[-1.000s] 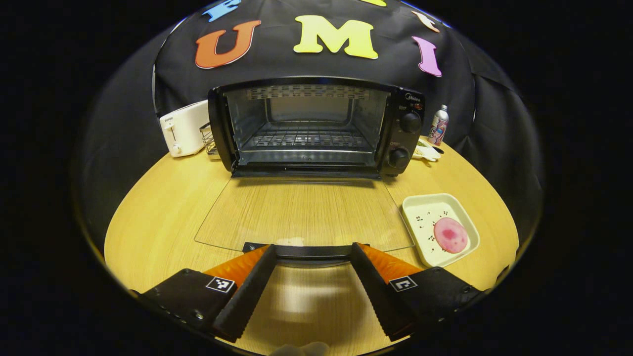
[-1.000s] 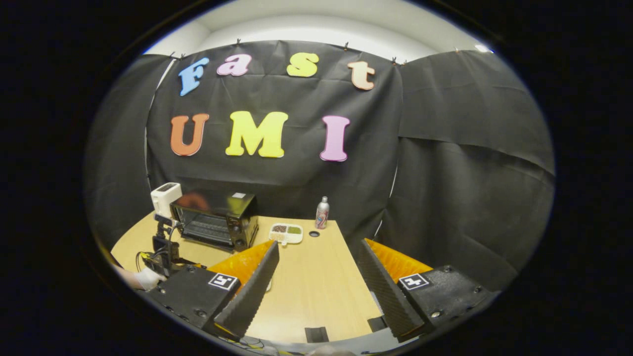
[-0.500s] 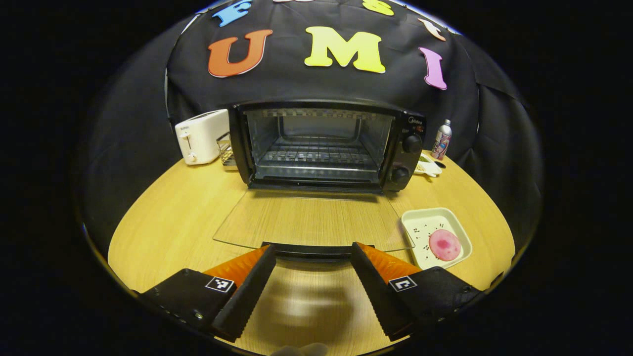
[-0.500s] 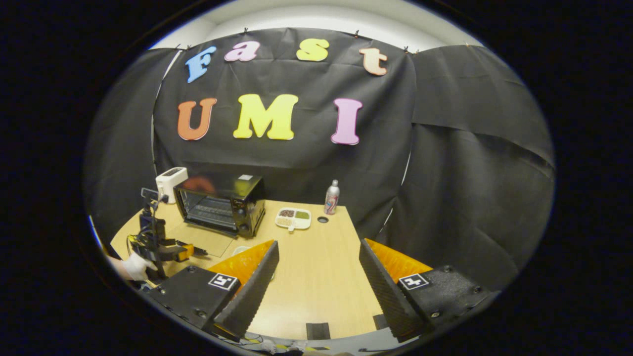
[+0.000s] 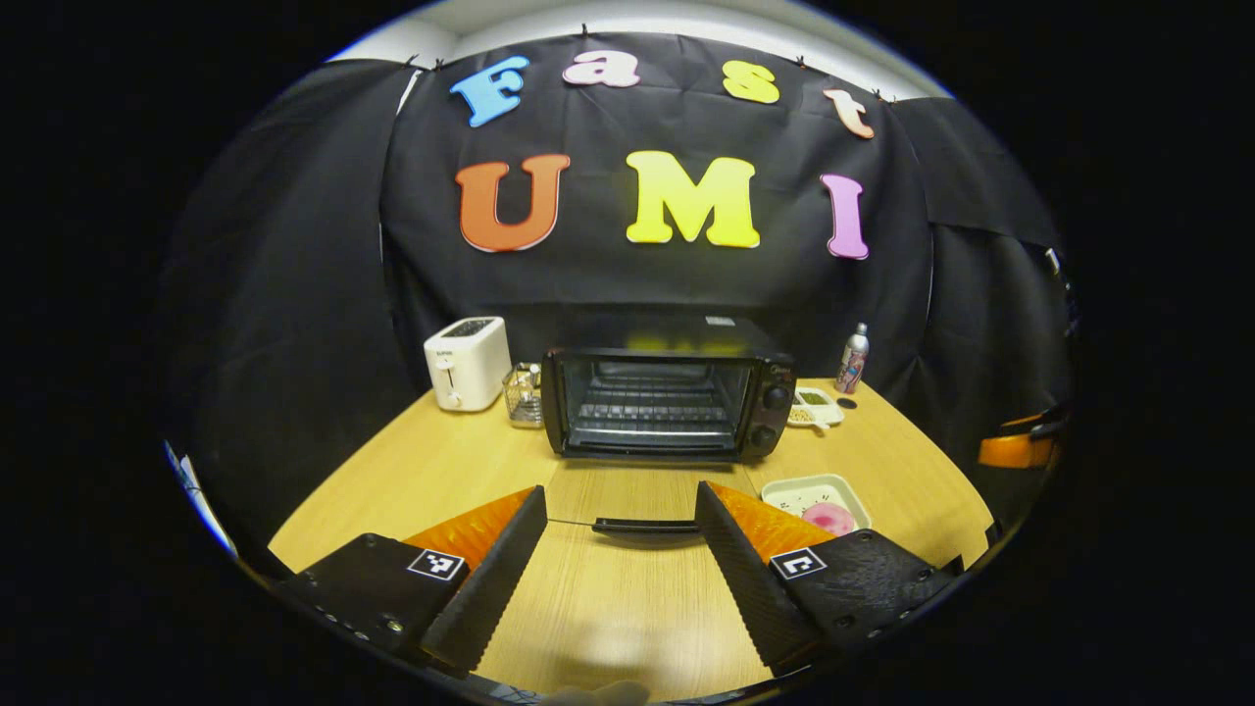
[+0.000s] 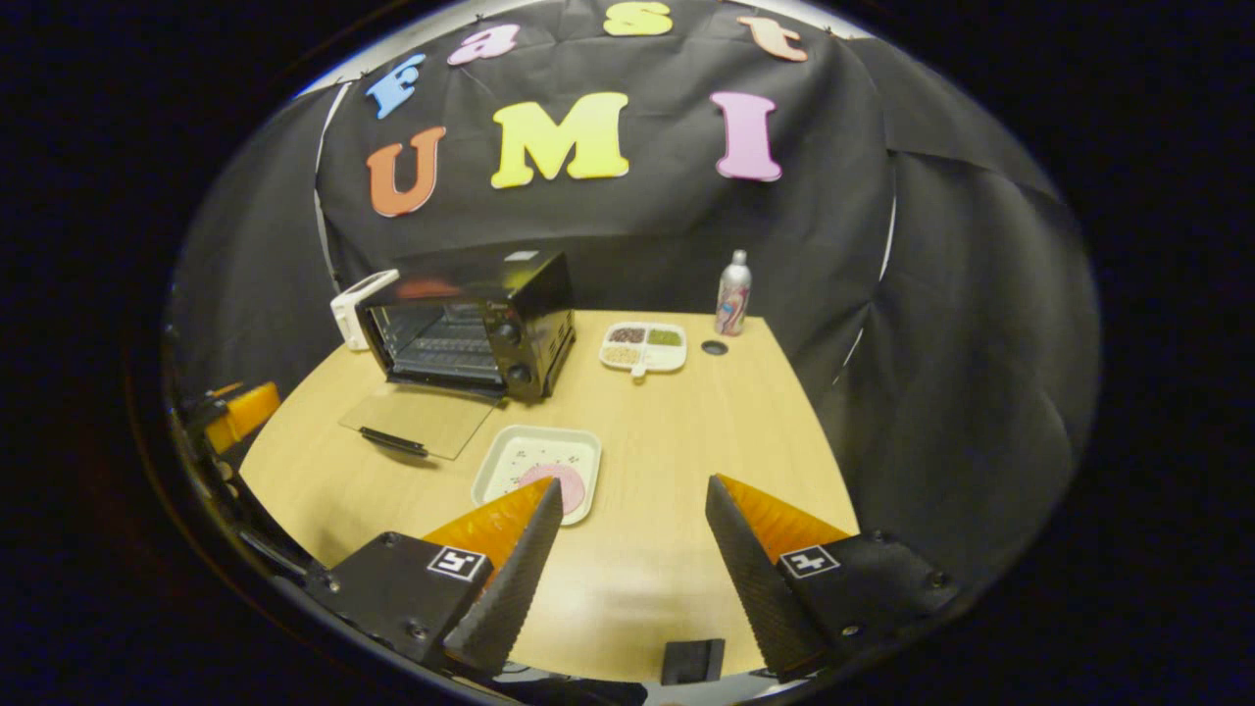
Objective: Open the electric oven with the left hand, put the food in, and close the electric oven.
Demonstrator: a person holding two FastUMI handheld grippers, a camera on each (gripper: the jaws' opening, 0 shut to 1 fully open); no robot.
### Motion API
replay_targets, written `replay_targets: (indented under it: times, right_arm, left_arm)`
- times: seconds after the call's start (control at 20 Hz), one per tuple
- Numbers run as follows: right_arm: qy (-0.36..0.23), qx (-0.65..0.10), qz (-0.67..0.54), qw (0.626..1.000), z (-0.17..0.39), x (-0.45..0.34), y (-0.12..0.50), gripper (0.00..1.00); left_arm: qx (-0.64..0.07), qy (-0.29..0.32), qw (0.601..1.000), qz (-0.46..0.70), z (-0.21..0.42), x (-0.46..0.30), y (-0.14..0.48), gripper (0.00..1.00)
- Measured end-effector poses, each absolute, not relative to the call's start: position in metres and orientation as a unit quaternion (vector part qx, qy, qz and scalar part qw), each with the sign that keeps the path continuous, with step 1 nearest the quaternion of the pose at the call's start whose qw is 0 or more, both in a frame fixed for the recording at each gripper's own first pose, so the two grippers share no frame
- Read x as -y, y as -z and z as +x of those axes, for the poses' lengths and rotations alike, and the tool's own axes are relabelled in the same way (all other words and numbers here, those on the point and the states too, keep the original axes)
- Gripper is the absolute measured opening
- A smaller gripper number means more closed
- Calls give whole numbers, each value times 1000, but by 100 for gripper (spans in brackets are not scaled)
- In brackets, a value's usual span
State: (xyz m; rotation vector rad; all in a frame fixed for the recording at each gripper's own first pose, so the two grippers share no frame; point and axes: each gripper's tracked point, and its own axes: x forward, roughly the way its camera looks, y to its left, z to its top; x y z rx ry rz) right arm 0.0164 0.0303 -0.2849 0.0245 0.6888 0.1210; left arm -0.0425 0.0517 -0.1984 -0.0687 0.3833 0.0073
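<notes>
Sitting on the table (image 5: 441, 480) from left to right: toaster (image 5: 468, 362), oven (image 5: 667, 402) with door (image 5: 627, 505) lying flat open, tray (image 6: 537, 463) holding food (image 6: 554, 484). Hovering released and empty, well apart from everything: left gripper (image 5: 620, 534), right gripper (image 6: 632, 525).

Walls: I face black cloth drapes (image 5: 294, 245) on every side.
Ceiling: a pale strip (image 5: 677, 18) shows above my drapes.
Furniture: my light wooden table (image 6: 686, 441) with rounded edge.
Light: even, with soft shadows on my tabletop.
</notes>
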Motion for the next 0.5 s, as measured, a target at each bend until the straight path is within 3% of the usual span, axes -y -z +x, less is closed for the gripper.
replay_targets:
  times: [0.25, 0.3, 0.5]
  right_arm:
    - [-98, -407, 28, 908, 55, -53, 358, 84]
    - [-105, -419, 32, 902, 63, -57, 371, 77]
    - [-131, -460, 46, 877, 87, -70, 410, 66]
  left_arm:
    - [-149, -24, 988, -24, -62, -55, 130, 97]
    - [-143, -33, 989, -22, -66, -56, 119, 97]
    - [-139, -64, 988, -1, -86, -49, 92, 97]
